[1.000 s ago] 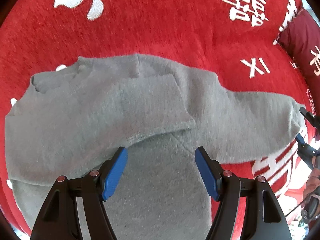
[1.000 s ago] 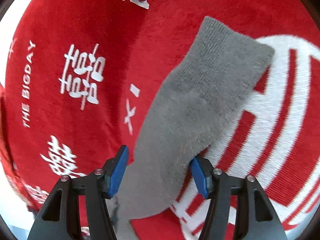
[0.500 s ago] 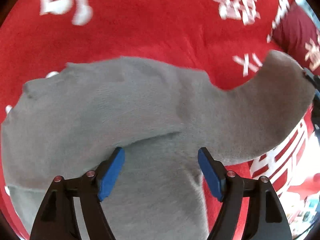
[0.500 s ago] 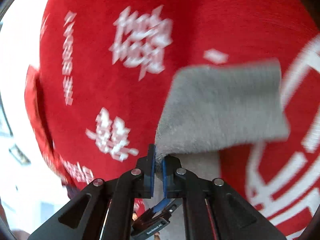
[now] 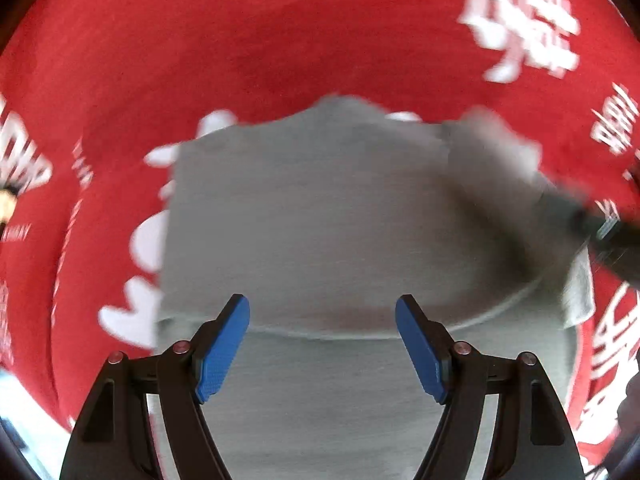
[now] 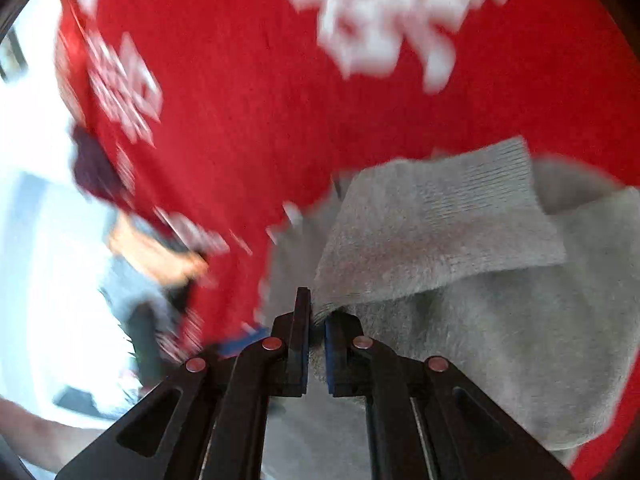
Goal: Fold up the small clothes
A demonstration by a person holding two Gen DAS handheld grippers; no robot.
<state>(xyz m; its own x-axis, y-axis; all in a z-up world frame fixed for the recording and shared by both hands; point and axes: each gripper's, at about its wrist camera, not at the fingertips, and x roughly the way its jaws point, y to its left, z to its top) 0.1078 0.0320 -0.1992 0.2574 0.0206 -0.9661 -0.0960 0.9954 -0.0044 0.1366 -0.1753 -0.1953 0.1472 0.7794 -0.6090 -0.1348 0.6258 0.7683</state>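
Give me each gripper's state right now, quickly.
Left gripper: open, holding nothing, hovering over the gray sweater.
Right gripper: shut on the sweater's sleeve, cuff end lifted over the body.

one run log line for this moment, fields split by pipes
left gripper: open above grey sweater | right gripper: shut on sleeve, carried over sweater body | surface: red blanket

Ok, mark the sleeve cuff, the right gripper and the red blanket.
sleeve cuff [image 6: 476,184], right wrist view, ribbed end.
right gripper [image 6: 317,320], right wrist view, between the fingertips pinching the sleeve.
red blanket [image 5: 280,40], left wrist view, bare red area.
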